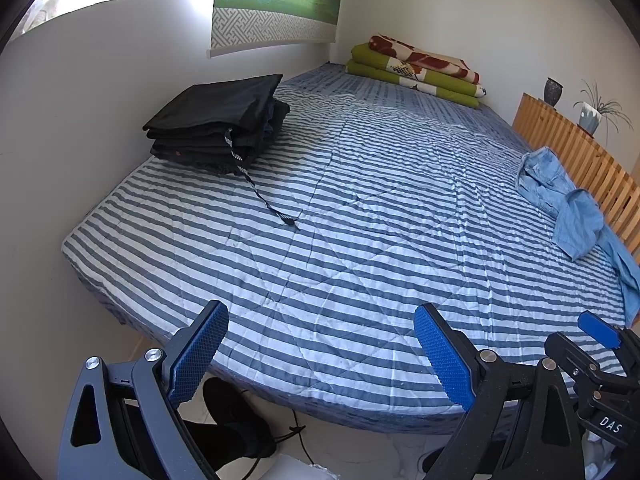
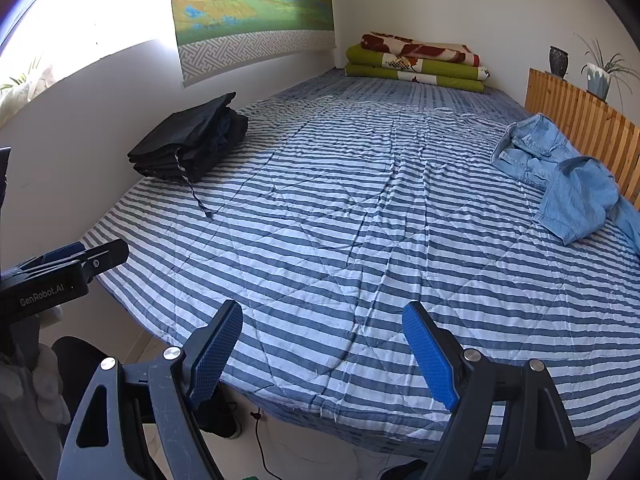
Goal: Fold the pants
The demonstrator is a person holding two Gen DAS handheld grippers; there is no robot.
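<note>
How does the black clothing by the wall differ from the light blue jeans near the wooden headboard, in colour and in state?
The black clothing is dark and lies in a neat folded stack; the light blue jeans are pale denim, crumpled and spread out unfolded. The black stack sits at the left side of the striped bed cover next to the wall, with a strap trailing out; the jeans lie at the right side beside the wooden headboard. Both rest on the bed, untouched by either gripper.
</note>
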